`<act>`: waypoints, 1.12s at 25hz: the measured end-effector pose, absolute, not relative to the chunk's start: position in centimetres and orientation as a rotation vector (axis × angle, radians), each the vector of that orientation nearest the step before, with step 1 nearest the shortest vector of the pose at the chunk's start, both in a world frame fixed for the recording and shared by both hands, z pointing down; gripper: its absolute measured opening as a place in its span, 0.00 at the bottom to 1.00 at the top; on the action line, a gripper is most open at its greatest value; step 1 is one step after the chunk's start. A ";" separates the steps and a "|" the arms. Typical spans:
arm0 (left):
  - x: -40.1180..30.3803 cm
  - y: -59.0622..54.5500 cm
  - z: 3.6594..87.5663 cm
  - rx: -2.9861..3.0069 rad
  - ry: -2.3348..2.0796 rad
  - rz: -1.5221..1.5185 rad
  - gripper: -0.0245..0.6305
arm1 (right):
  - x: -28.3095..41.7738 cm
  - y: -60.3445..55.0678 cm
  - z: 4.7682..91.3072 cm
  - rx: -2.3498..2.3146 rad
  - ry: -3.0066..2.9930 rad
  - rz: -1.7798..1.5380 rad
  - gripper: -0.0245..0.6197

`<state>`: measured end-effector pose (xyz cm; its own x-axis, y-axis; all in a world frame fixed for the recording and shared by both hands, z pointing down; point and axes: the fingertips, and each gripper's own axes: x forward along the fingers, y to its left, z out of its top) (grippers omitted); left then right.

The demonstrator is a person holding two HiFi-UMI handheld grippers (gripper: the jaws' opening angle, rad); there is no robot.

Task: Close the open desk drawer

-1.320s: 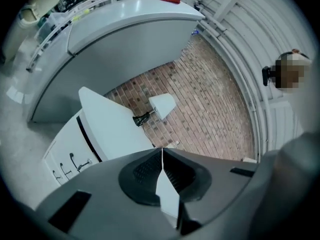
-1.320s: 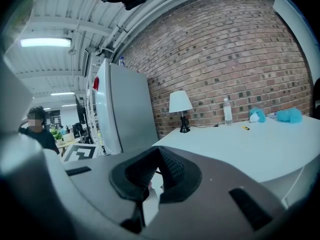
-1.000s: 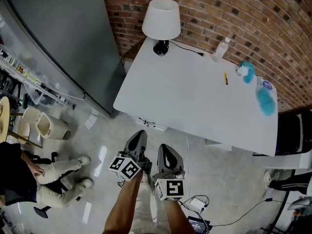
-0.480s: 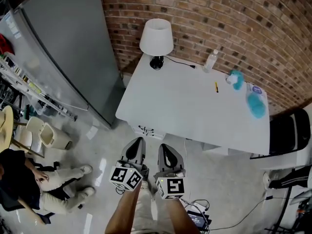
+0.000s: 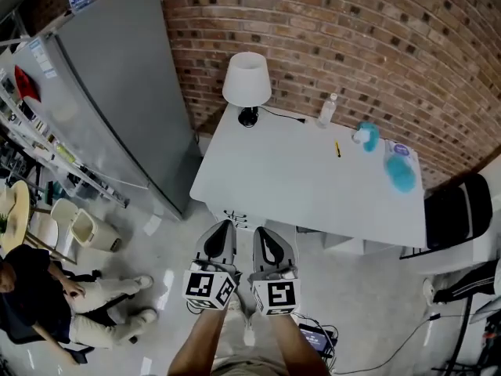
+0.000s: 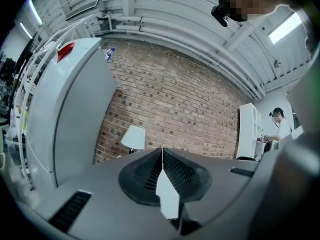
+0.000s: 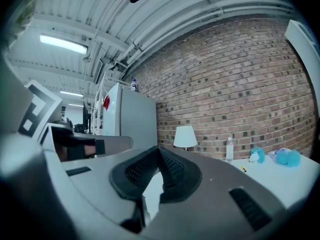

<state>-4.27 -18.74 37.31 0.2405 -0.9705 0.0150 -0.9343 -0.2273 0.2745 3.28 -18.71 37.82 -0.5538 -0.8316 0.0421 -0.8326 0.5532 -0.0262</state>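
Head view: a white desk (image 5: 305, 186) stands against a brick wall (image 5: 352, 37), with a lamp (image 5: 246, 81) and a bottle (image 5: 326, 110) at its far edge and a grey refrigerator (image 5: 109, 92) to its left.
Drawer: a white piece (image 5: 239, 210) juts out below the desk's near edge, close to the left front corner; this is probably the open drawer, though its inside is not visible.
Left gripper: the left gripper (image 5: 222, 227) is held low in front of the person, short of the desk. In the left gripper view its jaws (image 6: 161, 151) are pressed together with nothing between them.
Right gripper: the right gripper (image 5: 262, 232) is just beside the left one. In the right gripper view the jaws (image 7: 159, 149) meet at the tips and hold nothing.
Key relation: the drawer lies straight ahead of both grippers, towards the wall, apart from them. Its front runs along the desk edge, across the line of the jaws.
Nearer hand: the left gripper sits almost directly in line with the jutting piece, so it looks the nearer one.
Next move: likely a reach forward, then a push towards the wall.
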 end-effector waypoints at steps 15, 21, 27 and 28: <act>-2.9 -16.3 29.2 2.447 -1.914 -0.132 0.05 | 4.8 -17.6 29.8 1.530 -2.807 -0.050 0.04; -2.7 -16.1 27.6 2.488 -1.925 -0.119 0.05 | 4.8 -17.6 27.6 1.549 -2.825 -0.115 0.04; -2.6 -16.3 25.6 2.528 -1.941 -0.127 0.05 | 4.8 -17.4 25.6 1.561 -2.840 -0.177 0.04; -2.5 -16.3 25.3 2.534 -1.944 -0.127 0.05 | 4.7 -17.4 25.3 1.562 -2.843 -0.184 0.04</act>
<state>-2.55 -16.34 25.29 0.2574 -0.9615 -0.0960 -0.9658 -0.2591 0.0050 4.75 -17.43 25.32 -0.5332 -0.8329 -0.1482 -0.8450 0.5326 0.0471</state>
